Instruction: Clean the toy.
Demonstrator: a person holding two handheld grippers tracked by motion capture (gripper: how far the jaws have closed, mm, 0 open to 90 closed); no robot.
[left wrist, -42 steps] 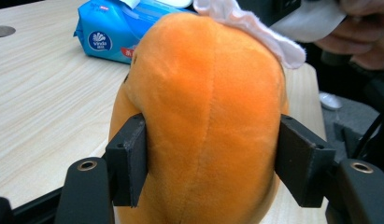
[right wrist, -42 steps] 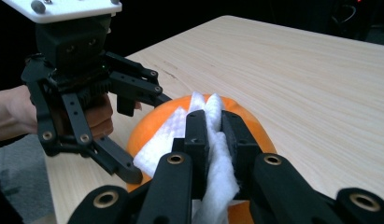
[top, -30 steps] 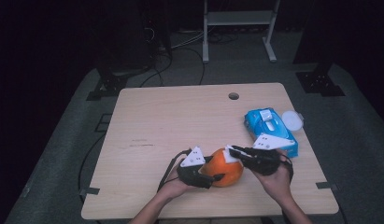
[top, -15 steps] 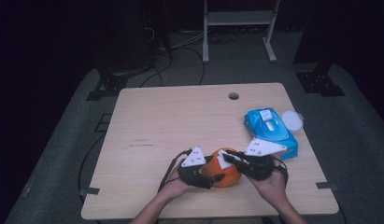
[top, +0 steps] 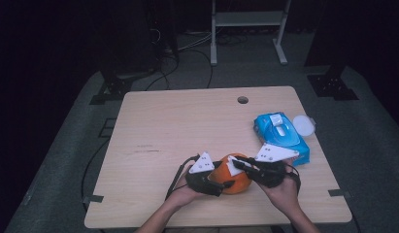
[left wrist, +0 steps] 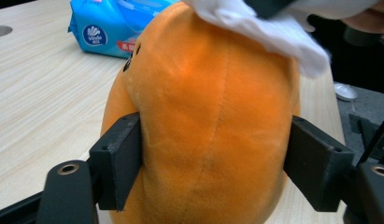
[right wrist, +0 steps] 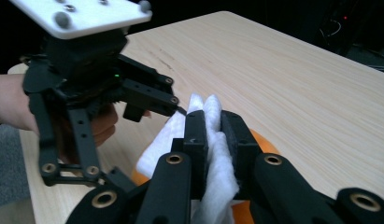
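Two tongs meet at the orange plush toy (top: 231, 178), which sits near the front edge of the counter (top: 187, 121). Left tongs (left wrist: 213, 163) clamp its sides; right tongs (right wrist: 212, 135) pinch a white wipe (right wrist: 213, 177) pressed on its top. Just right of the toy lies a blue wipes pack (top: 280, 136).

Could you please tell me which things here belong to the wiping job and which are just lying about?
In use:
- orange plush toy, clamped by the left gripper
- white wipe, pinched by the right gripper and pressed on the toy's top

Lying about:
- blue wipes pack
- round white lid beside the pack
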